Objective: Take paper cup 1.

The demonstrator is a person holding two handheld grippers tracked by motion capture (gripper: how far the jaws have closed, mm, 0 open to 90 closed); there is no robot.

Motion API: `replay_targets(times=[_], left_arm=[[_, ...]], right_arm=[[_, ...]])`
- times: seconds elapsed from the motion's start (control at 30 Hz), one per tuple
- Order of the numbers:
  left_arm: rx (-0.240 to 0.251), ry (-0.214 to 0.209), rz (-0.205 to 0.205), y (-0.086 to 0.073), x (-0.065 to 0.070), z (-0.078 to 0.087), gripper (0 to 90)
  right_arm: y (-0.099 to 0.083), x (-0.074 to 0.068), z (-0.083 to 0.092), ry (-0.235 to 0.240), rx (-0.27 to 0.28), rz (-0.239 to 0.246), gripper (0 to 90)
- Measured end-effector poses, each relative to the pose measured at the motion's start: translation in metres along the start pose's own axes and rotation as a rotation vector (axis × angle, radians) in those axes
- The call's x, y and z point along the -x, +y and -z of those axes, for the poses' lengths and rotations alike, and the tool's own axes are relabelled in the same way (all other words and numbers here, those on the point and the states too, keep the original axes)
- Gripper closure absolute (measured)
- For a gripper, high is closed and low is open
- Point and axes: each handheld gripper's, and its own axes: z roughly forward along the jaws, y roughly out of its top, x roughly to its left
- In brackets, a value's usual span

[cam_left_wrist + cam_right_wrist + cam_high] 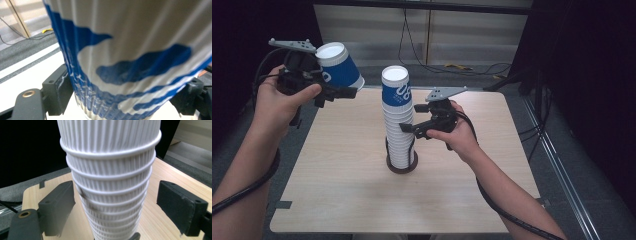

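L gripper [343, 92] raised, tilted, w/ cup [338, 66]

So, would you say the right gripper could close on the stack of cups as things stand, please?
Probably yes: the right gripper is open, one jaw on each side of the cup stack, with nothing between. The left gripper holds its single cup well clear.

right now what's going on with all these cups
A person is working with a gripper in each hand. The left gripper is shut on a single blue and white cup, held tilted in the air off the table's left edge. The right gripper sits open around the tall stack of cups standing mid-table, its jaws clear of the sides.
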Motion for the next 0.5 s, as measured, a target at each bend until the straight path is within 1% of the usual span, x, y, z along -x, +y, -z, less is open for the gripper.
replay_targets(times=[0.1,0.23,0.27,0.3,0.37,0.5], left_arm=[[-0.011,0.000,0.007,-0.012,-0.002,-0.001,18.1],[-0.021,-0.001,0.015,-0.026,-0.004,-0.003,18.1],[-0.034,0.003,0.009,-0.030,-0.004,-0.004,18.1],[-0.035,0.005,0.009,-0.033,-0.005,-0.005,18.1],[-0.042,-0.003,0.012,-0.040,-0.006,-0.007,18.1],[-0.065,0.005,0.007,-0.054,-0.006,-0.012,18.1]], right_arm=[[-0.002,0.000,0.002,0.000,-0.013,0.008,14.0],[-0.005,-0.002,0.003,0.010,-0.018,0.021,14.1],[-0.006,-0.002,0.003,0.009,-0.021,0.029,14.0],[-0.008,-0.002,0.004,0.008,-0.025,0.031,14.0],[-0.011,-0.002,0.005,0.006,-0.030,0.033,14.0],[-0.017,-0.002,0.009,0.013,-0.039,0.041,14.0]])
